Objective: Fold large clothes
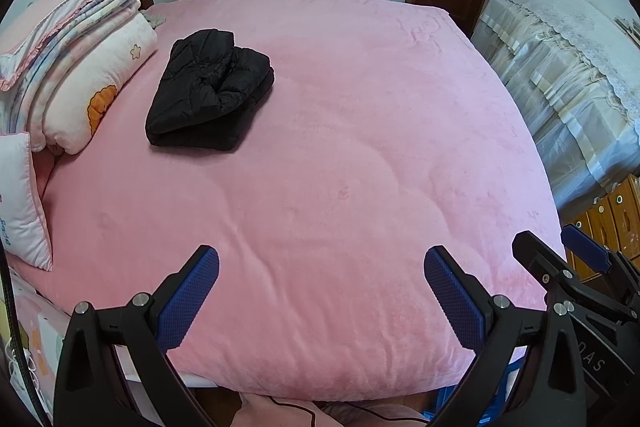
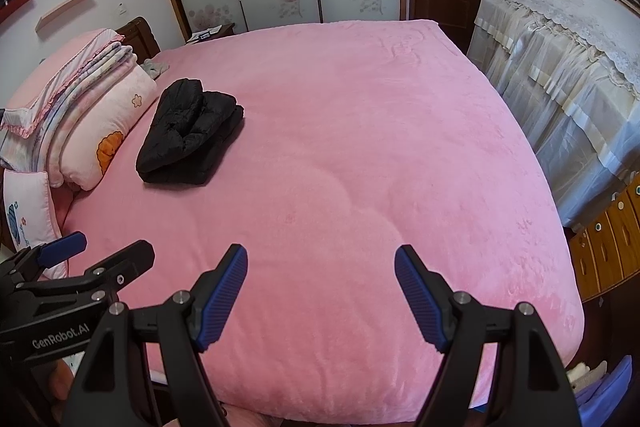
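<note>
Black and puffy, the folded jacket [image 1: 210, 91] lies on the pink bed cover [image 1: 340, 147] just beside the stacked quilts [image 1: 80, 67] near the headboard. We hold our left gripper [image 1: 320, 301] and right gripper [image 2: 320, 297] over the bed's near edge, well apart from the jacket, both with fingers spread wide and holding nothing.

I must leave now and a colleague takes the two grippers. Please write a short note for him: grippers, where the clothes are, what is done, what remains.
Left gripper: open, empty, held over the near edge of the bed.
Right gripper: open, empty, beside the left one.
Black jacket: lies folded in a compact bundle on the pink cover, next to the stacked bedding at the left.
Done: this jacket looks folded and set aside.
Left: no other unfolded garment is in view; check outside the pictures.
</note>
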The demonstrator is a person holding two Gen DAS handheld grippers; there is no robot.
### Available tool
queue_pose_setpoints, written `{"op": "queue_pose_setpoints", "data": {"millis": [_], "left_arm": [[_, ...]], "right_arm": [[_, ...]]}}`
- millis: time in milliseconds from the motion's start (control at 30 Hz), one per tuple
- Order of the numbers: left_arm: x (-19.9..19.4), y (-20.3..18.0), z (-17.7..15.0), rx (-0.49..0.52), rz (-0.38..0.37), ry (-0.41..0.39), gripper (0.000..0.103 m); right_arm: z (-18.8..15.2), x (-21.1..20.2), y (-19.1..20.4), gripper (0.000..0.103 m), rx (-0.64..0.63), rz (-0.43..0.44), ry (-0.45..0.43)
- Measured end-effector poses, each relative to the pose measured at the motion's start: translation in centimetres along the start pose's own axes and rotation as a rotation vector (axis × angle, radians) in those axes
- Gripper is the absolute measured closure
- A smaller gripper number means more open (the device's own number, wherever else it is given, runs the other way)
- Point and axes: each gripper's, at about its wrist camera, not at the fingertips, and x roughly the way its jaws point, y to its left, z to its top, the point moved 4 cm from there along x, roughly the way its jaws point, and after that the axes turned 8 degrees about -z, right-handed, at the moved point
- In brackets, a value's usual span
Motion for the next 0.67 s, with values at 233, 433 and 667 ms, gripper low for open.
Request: {"op": "queue_pose_setpoints", "data": {"millis": [233, 433, 667], "left_arm": [[0.20, -0.11, 0.14, -0.008, 0.007, 0.005, 0.001], [0.31, -0.16, 0.16, -0.011, 0.007, 0.012, 0.001], [0.51, -0.27, 0.13, -0.015, 0.008, 0.023, 0.001]], "right_arm": [[0.19, 0.16, -0.22, 0.026, -0.009, 0.003, 0.000], [0.25, 0.24, -0.26, 0.026, -0.009, 0.005, 0.003], [0.31, 0.35, -0.38, 0.026, -0.009, 0.008, 0.003]]}}
